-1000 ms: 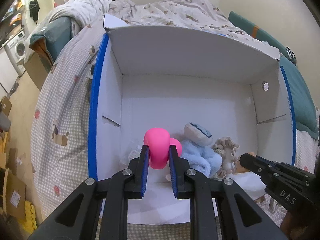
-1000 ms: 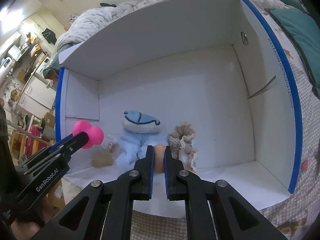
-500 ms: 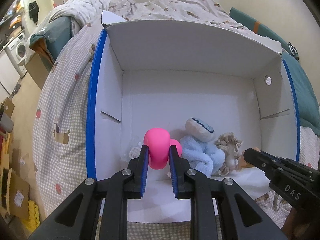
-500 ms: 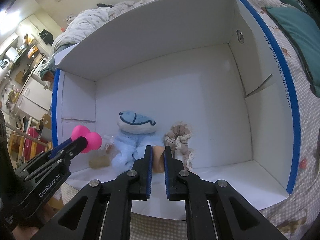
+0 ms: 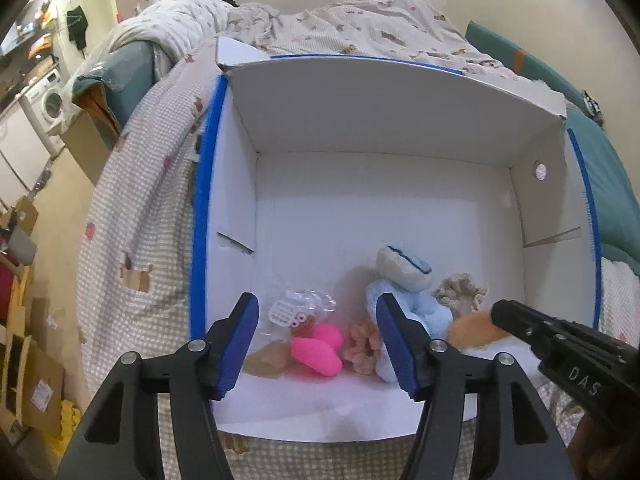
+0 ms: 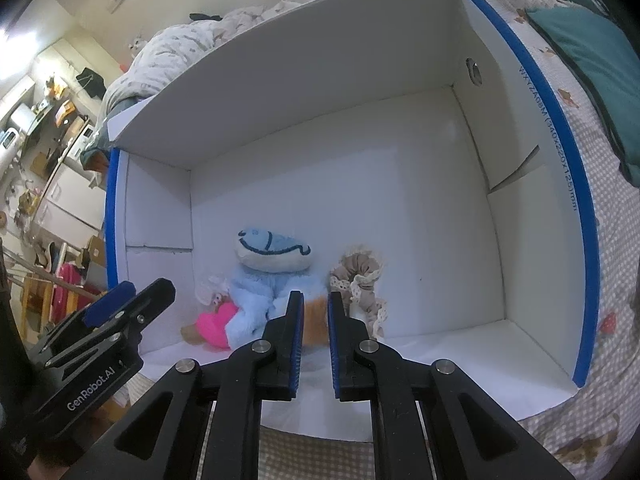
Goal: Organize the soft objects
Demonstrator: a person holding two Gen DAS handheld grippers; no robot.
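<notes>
A white cardboard box [image 5: 360, 208] with blue edges lies open on the bed. My left gripper [image 5: 318, 340] is open and empty above its near corner. A pink soft toy [image 5: 318, 352] lies on the box floor below it, also visible in the right wrist view [image 6: 216, 322]. Beside it are a light blue plush [image 5: 412, 300], a pink scrunchie [image 5: 362, 344] and a beige lace scrunchie [image 5: 460, 292]. My right gripper [image 6: 314, 320] is shut on an orange soft object [image 6: 314, 318], held just above the box floor.
A clear packet [image 5: 296, 308] and a tan soft piece [image 5: 268, 360] lie near the pink toy. The checked bedspread [image 5: 140, 208] surrounds the box. A teal pillow [image 6: 592, 60] lies to the right. Furniture and boxes stand on the floor at left.
My left gripper has opened and let go of the pink toy, which now lies on the box floor. My right gripper still holds the orange object, slightly lower.
</notes>
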